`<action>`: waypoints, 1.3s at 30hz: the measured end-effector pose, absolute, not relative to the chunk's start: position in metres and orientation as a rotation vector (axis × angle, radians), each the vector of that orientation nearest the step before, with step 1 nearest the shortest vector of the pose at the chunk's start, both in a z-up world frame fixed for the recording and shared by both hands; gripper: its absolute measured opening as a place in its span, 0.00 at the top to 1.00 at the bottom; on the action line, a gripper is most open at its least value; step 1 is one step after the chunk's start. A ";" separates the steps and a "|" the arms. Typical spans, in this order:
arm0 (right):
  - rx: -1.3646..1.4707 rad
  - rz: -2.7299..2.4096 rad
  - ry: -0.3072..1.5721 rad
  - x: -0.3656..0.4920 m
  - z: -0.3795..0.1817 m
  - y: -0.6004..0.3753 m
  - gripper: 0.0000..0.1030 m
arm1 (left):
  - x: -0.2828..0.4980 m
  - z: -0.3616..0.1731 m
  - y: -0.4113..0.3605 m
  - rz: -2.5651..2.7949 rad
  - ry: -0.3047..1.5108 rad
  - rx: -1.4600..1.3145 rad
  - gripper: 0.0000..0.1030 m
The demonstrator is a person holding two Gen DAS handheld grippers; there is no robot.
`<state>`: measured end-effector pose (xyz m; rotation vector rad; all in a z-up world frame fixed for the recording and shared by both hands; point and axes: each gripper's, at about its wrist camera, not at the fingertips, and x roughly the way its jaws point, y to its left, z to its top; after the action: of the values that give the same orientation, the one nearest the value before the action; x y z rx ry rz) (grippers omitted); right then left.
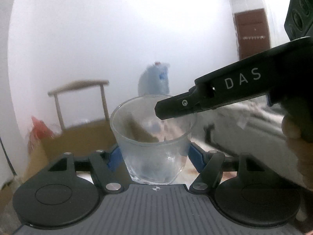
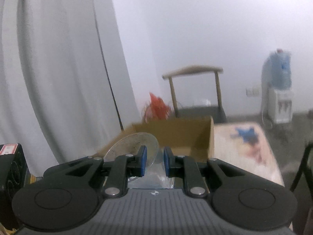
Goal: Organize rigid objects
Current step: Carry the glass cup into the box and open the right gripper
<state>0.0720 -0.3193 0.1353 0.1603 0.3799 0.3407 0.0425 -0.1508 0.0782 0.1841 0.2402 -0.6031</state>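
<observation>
**Two hands on one glass, held up over the box**

The left gripper (image 1: 154, 154) holds the glass (image 1: 153, 137) upright by its lower body, one blue pad (image 1: 113, 157) pressed on each side of the wall, just above the thick base. The jaws stand fairly wide because the glass fills them. In the left view the right gripper (image 1: 162, 111) reaches in from the right, its tip at the rim of the glass; a hand (image 1: 297, 137) grips its handle.

From the right wrist, that gripper (image 2: 154, 161) has its jaws drawn close together, and the rim of the glass (image 2: 135, 146) runs through the narrow gap between the blue pads (image 2: 143, 160). It looks like a pinch on the thin wall at the rim, though blur keeps contact on both pads from being certain.

The glass hangs in the air, touching no surface. A cardboard box (image 2: 176, 135) lies open below and ahead, with a patterned tabletop (image 2: 244, 145) just beside it.

As to handling, the glass is judged stiff, smooth and breakable, with most of its weight in the base. Its walls taper towards the bottom, so a side grip low down could let it slide upward out of the pads if pressed too hard. The body grip is likely the safer hold; the rim pinch gives little bearing area and puts stress on the thinnest part. Nothing visible is inside the glass, so tilting should spill nothing.
</observation>
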 end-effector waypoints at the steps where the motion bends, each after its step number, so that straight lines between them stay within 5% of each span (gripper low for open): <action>1: 0.150 0.349 0.367 0.076 0.143 -0.316 0.81 | 0.047 0.086 -0.148 -0.592 0.228 0.181 0.32; 12: 0.144 0.538 0.445 0.203 0.166 -0.261 0.81 | 0.140 0.113 -0.106 -0.420 0.350 0.211 0.32; 22: 0.342 0.619 0.887 0.367 0.082 -0.244 0.82 | 0.276 0.054 -0.079 -0.398 0.824 0.132 0.32; 33: 0.444 0.631 1.101 0.420 0.016 -0.230 0.83 | 0.299 0.026 -0.080 -0.339 0.935 0.355 0.31; 36: 0.459 0.635 1.139 0.424 0.006 -0.228 0.83 | 0.293 0.031 -0.082 -0.310 0.922 0.368 0.12; 39: 0.459 0.633 1.160 0.421 0.004 -0.225 0.83 | 0.294 0.037 -0.078 -0.304 0.901 0.352 0.12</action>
<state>0.4211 -0.2251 0.0043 0.4588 1.1596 0.6332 0.2940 -0.0785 0.0374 0.3524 0.9006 -0.3043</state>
